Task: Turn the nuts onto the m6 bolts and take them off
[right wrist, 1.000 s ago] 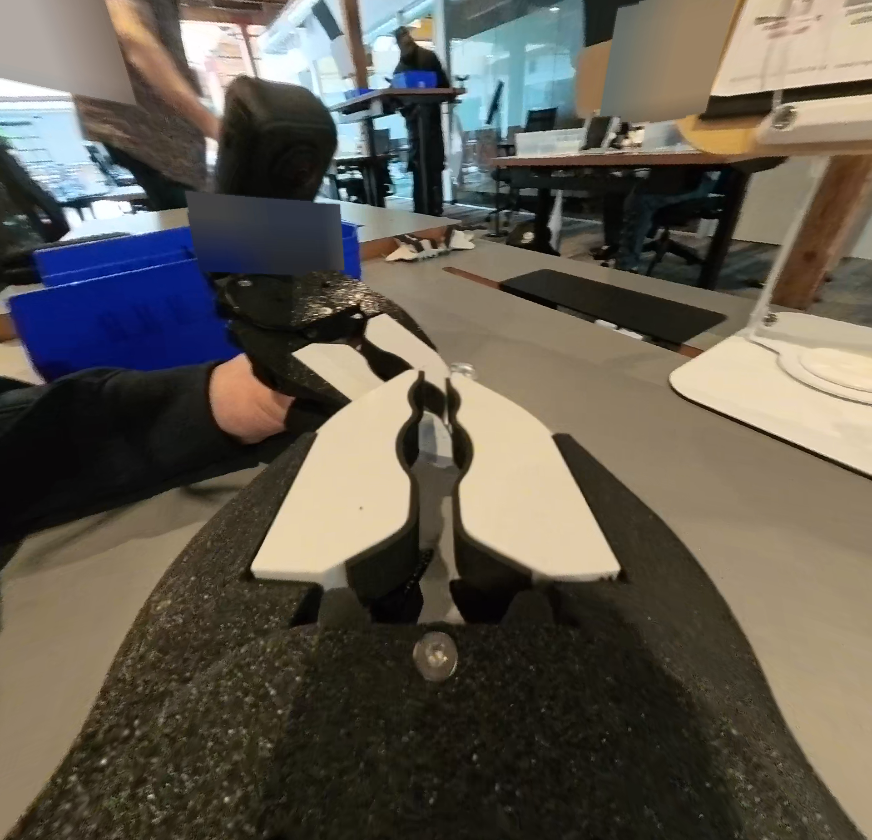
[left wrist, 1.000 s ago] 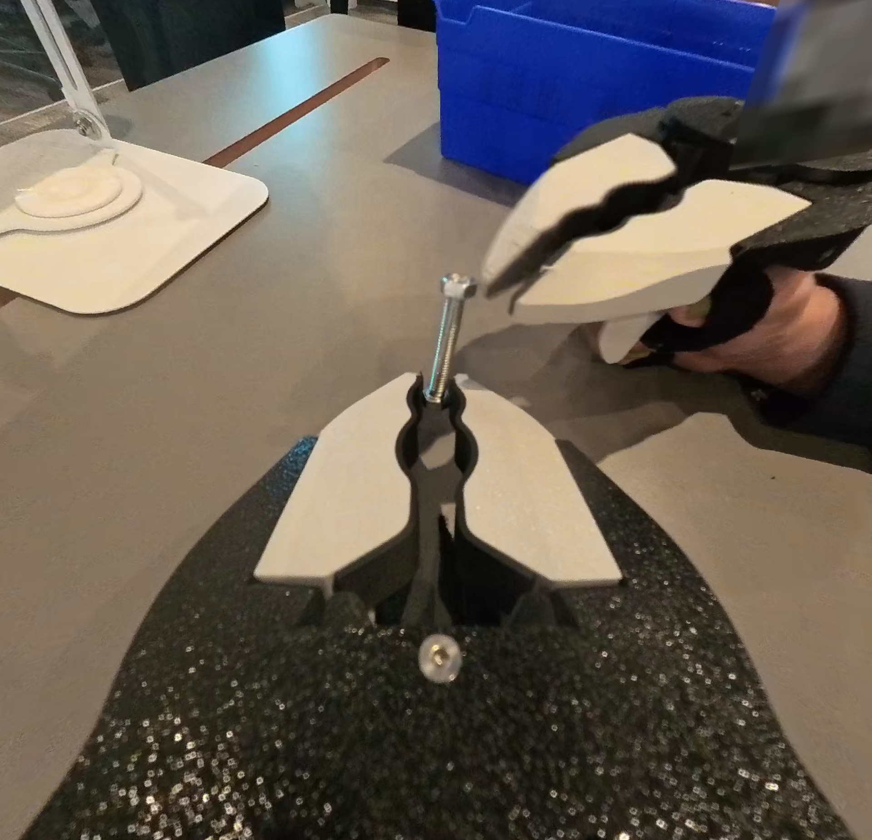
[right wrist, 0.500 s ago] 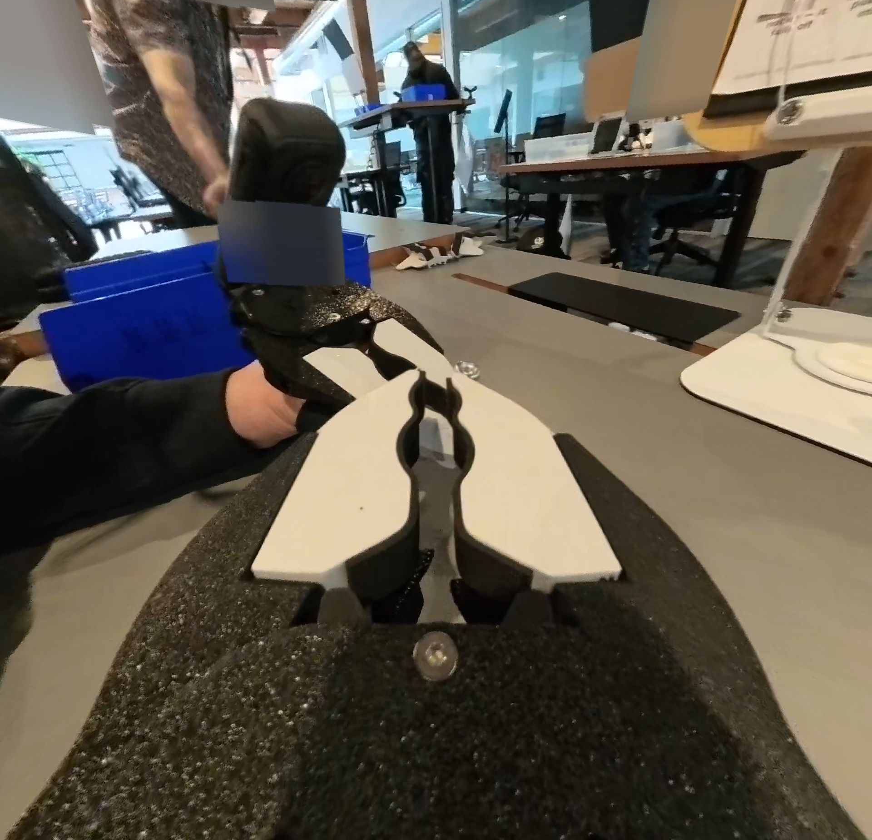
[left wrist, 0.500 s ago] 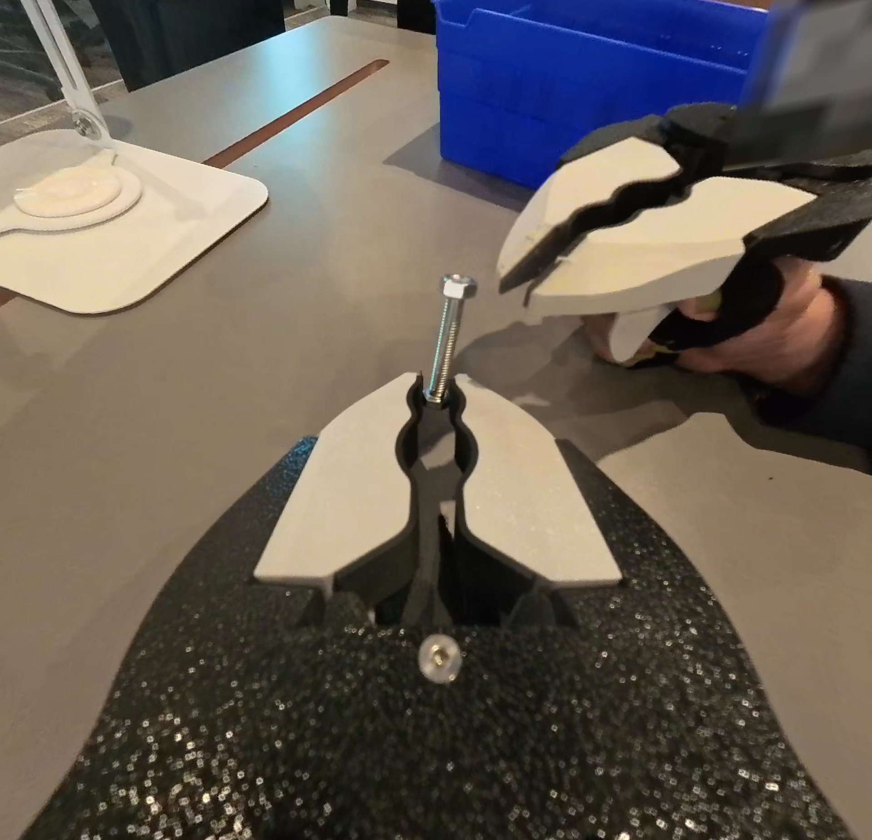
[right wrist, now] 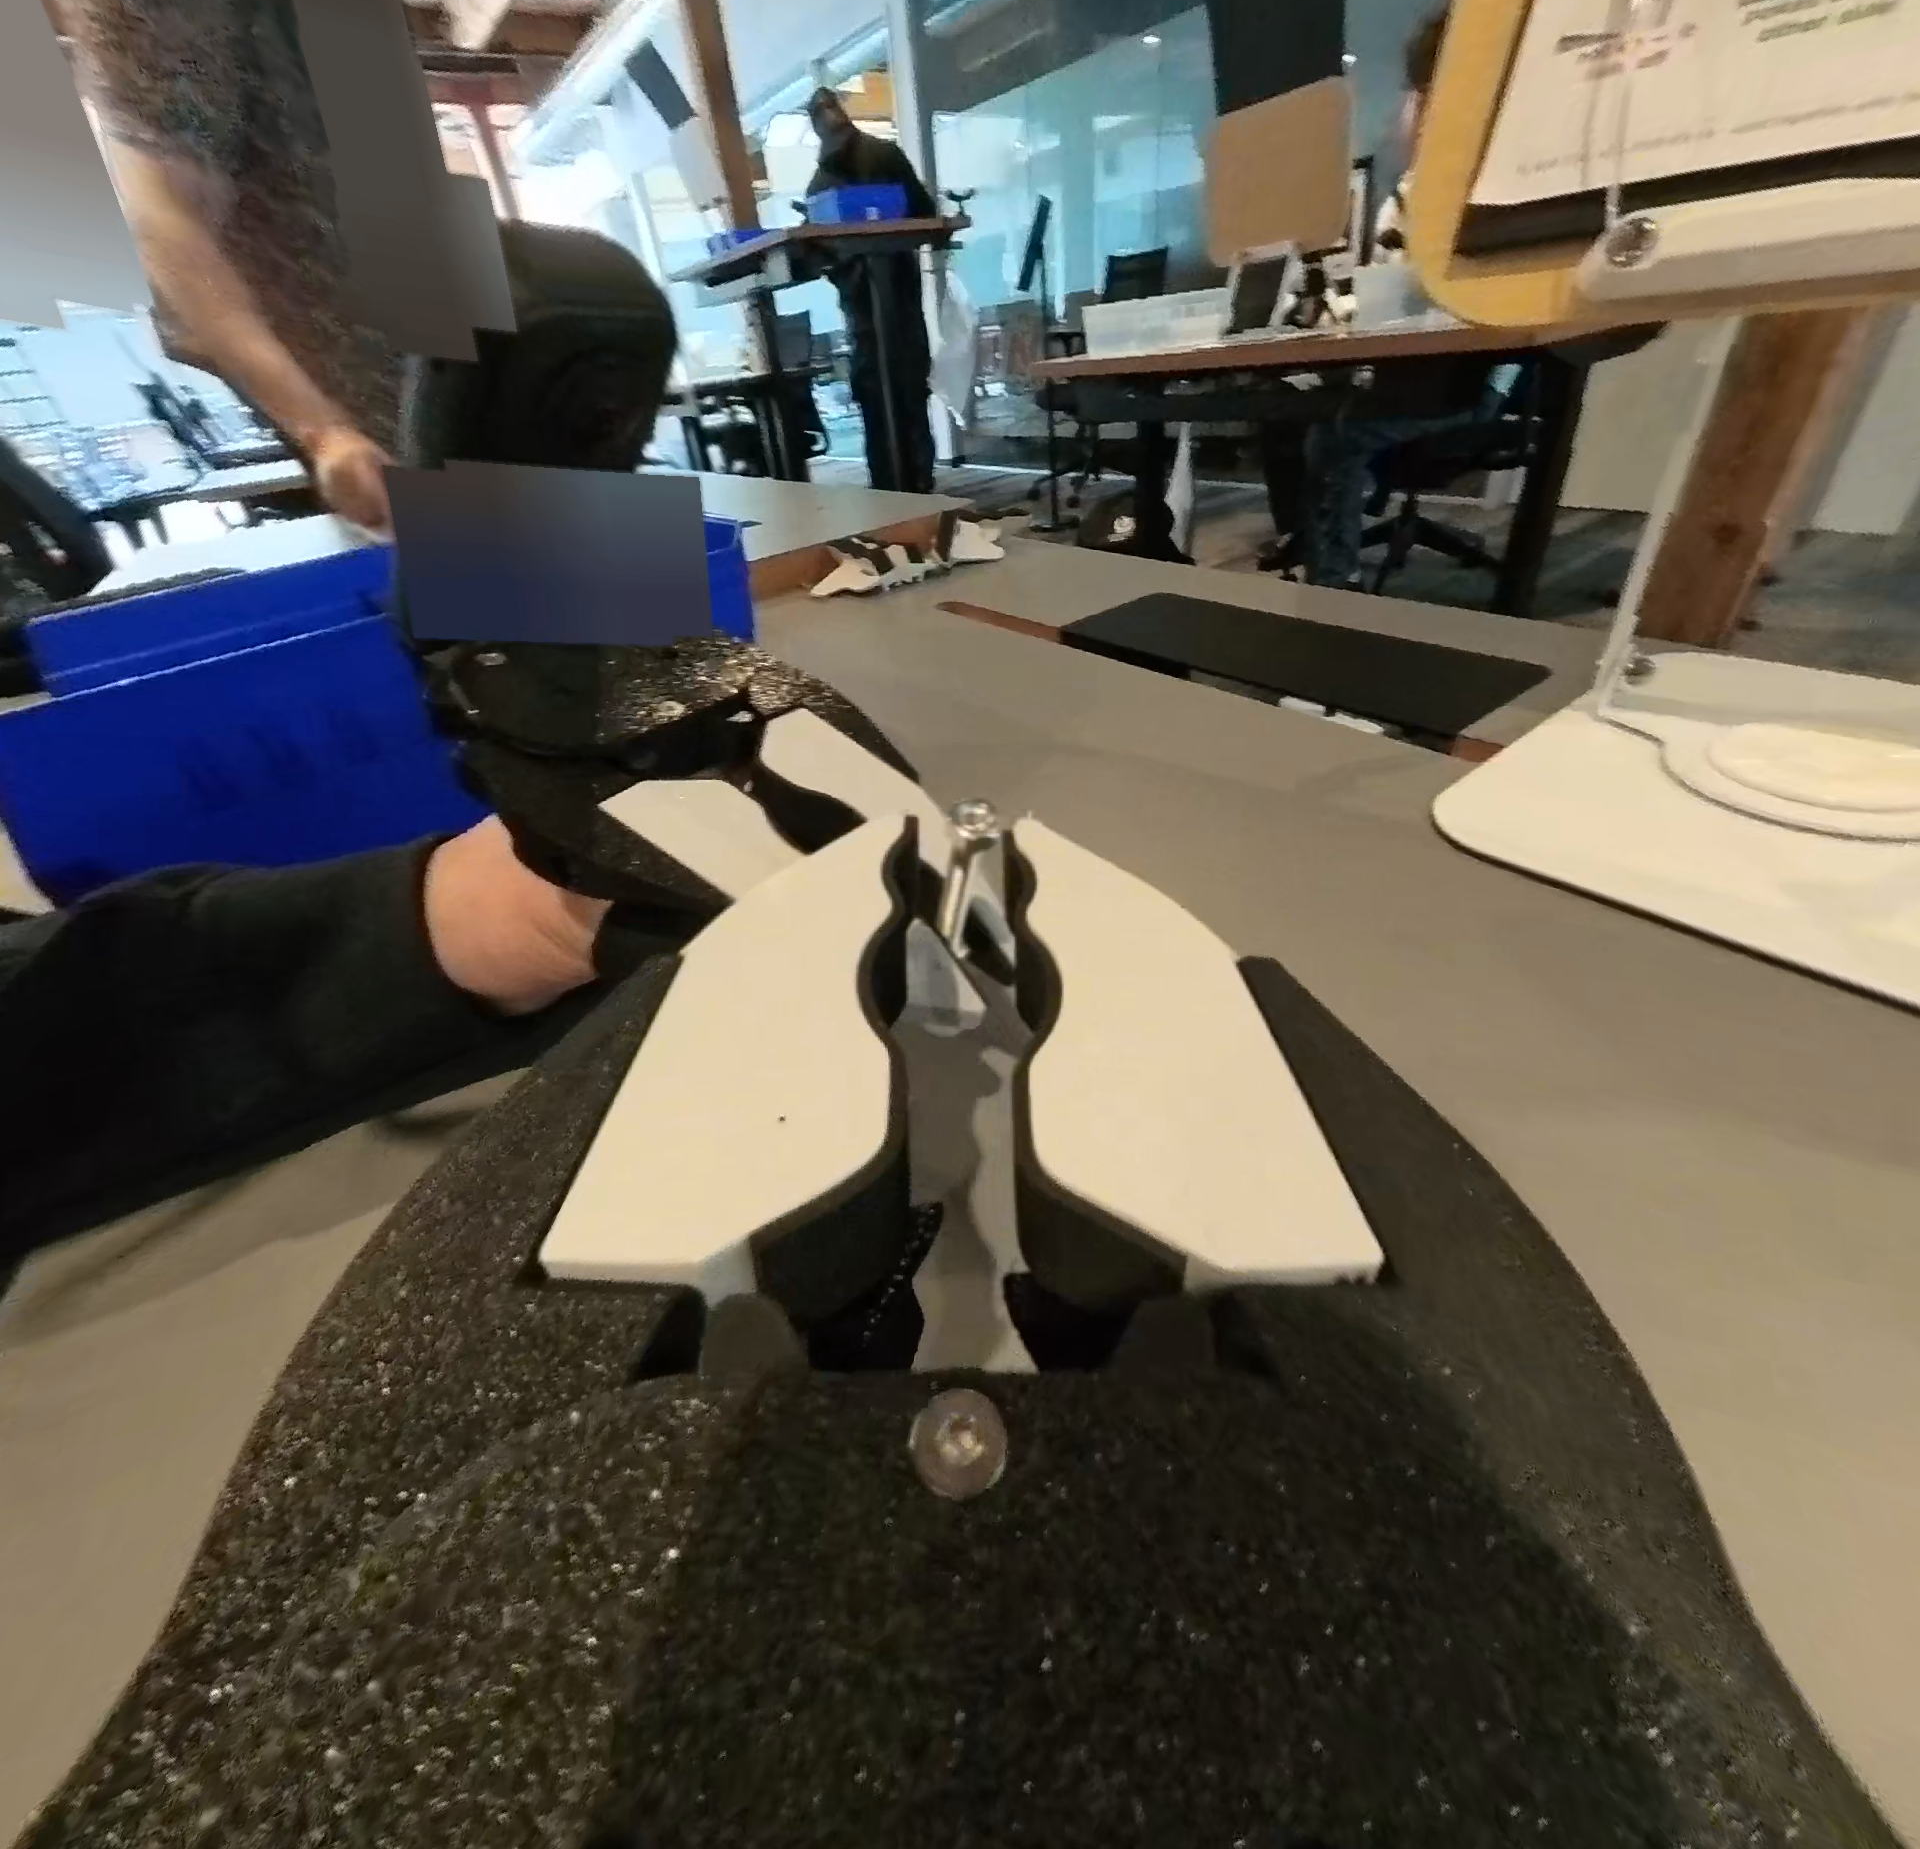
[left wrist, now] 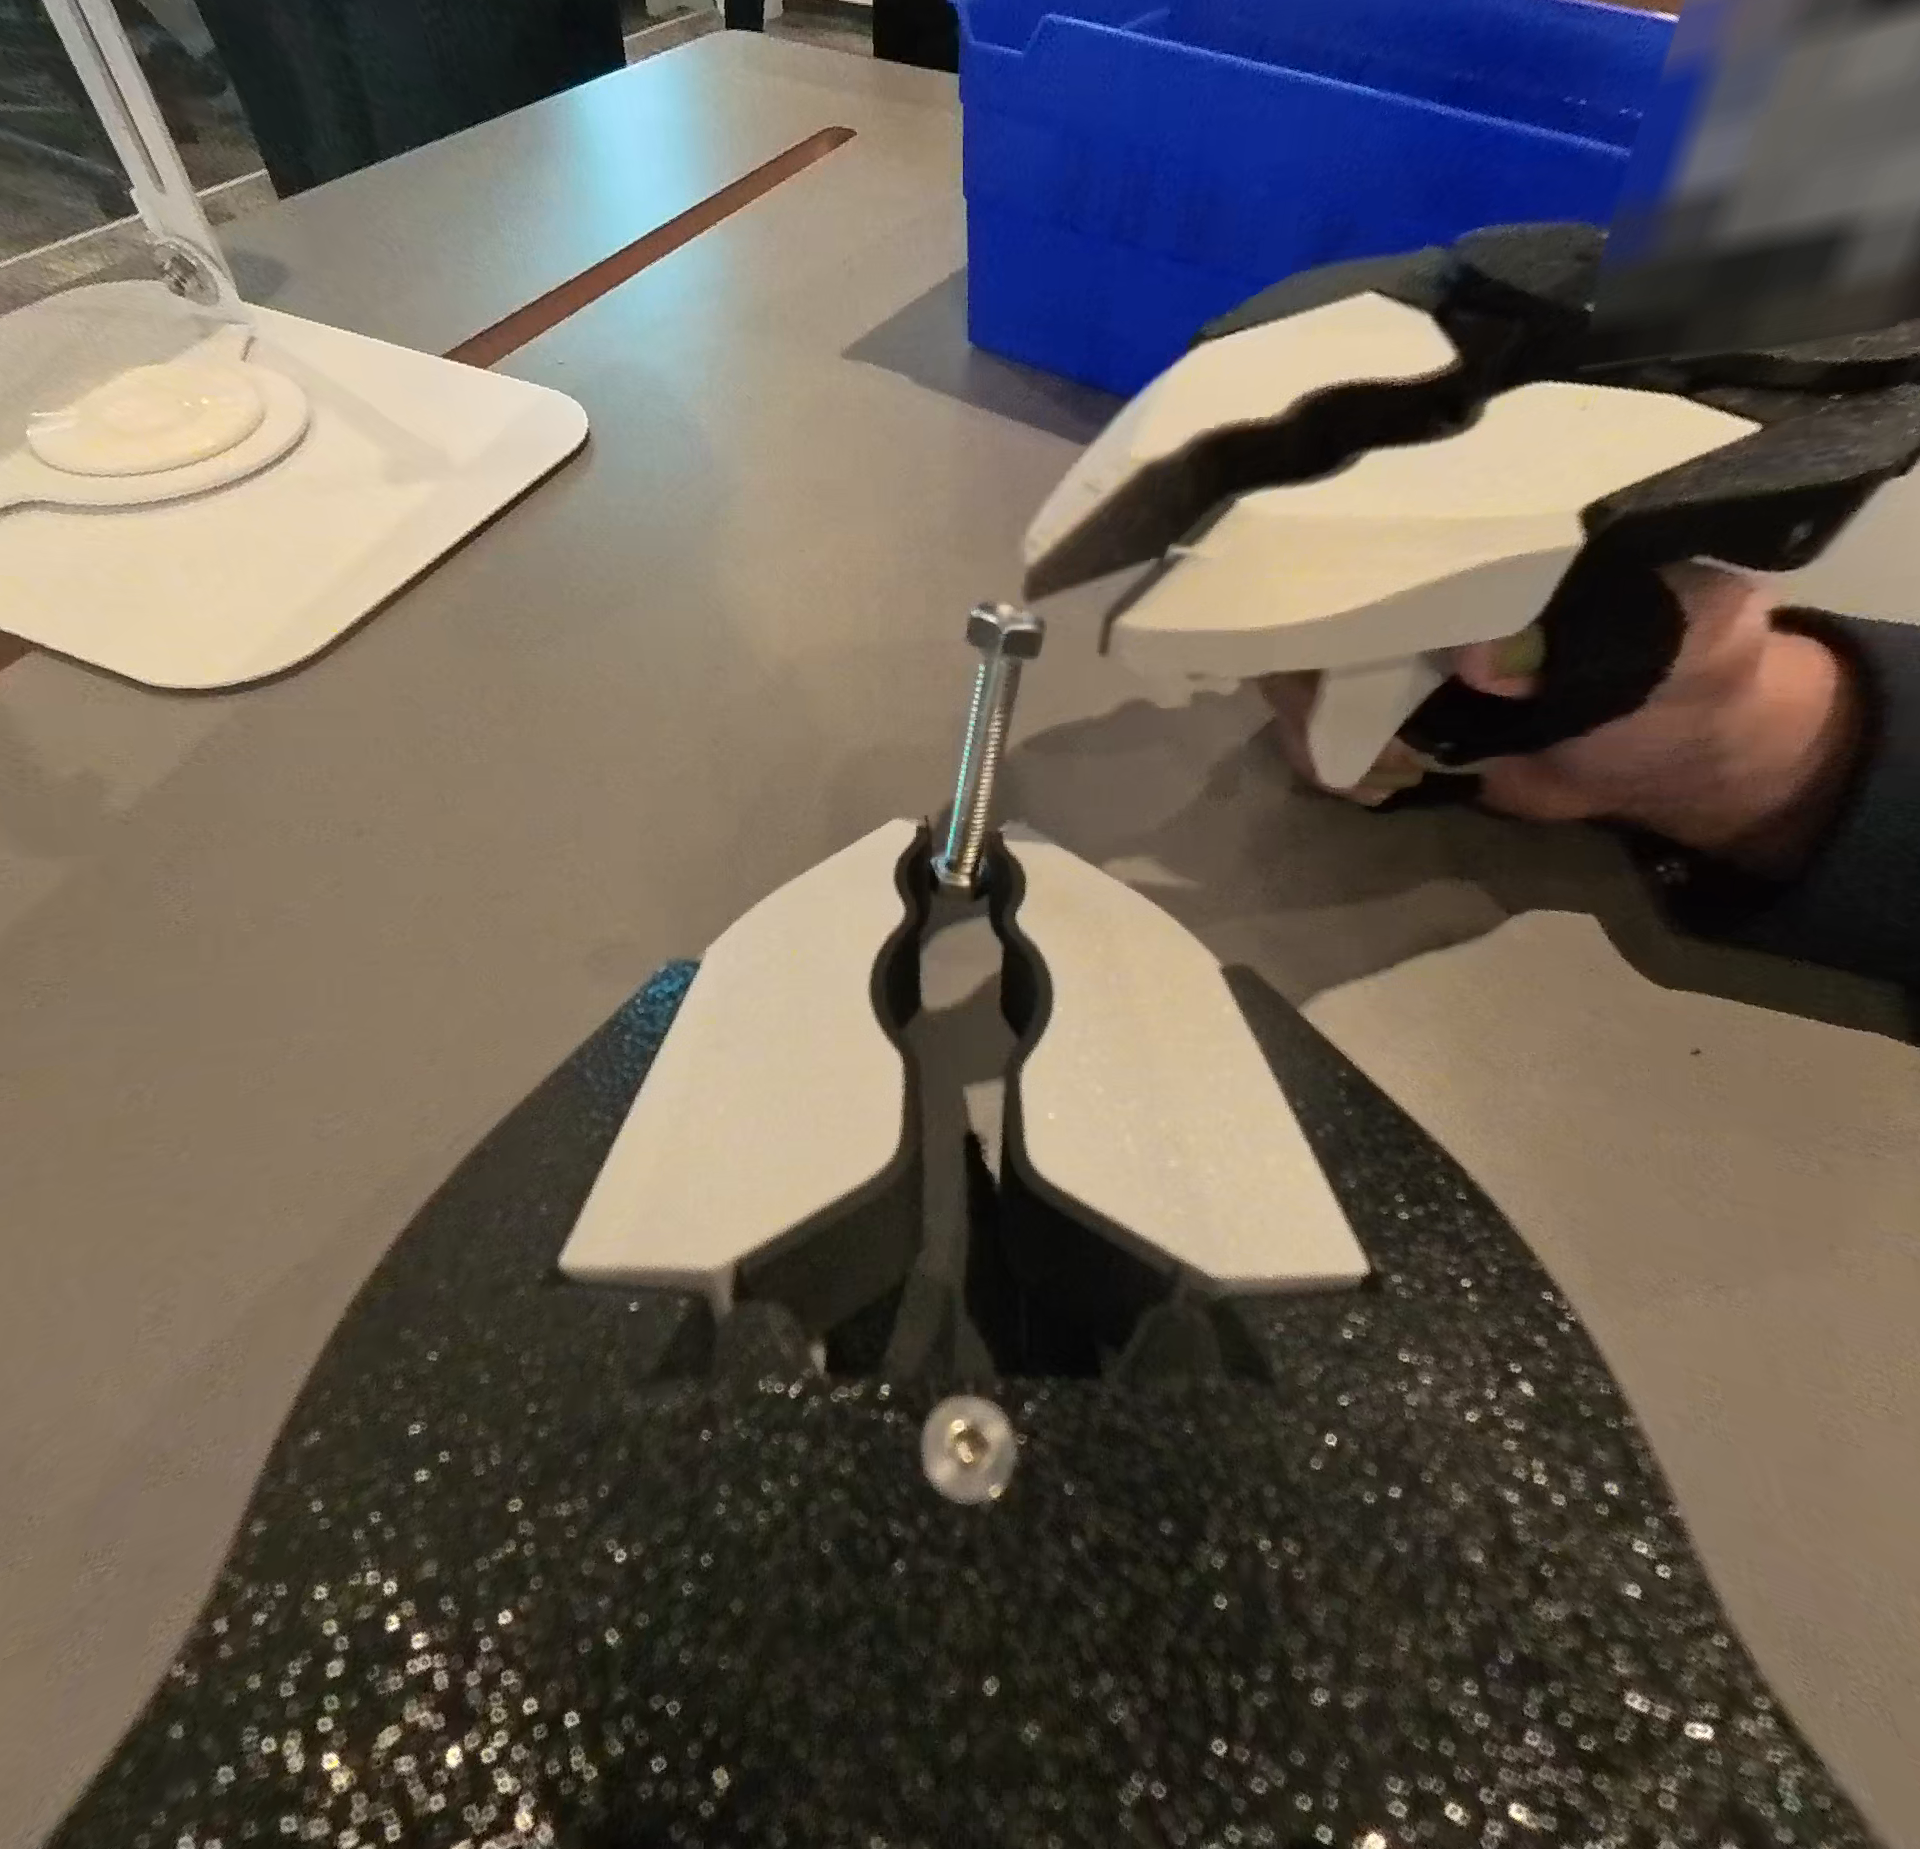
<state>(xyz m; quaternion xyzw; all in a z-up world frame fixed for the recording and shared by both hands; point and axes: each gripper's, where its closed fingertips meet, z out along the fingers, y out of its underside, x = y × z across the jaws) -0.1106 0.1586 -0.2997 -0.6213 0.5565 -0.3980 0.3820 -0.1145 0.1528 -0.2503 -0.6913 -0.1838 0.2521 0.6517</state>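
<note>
Left tool (left wrist: 961, 864) clamps the bolt (left wrist: 987, 750) upright, steadying it; right tool (left wrist: 1070, 594), parted and empty, hovers at its 2 o'clock.

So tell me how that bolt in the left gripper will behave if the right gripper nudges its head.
The bolt looks like rigid metal, so it should not bend. The left gripper pinches only its lower end, so a sideways nudge from the right gripper would probably pivot it. If it drops onto the table, the round shank would likely roll.
</note>
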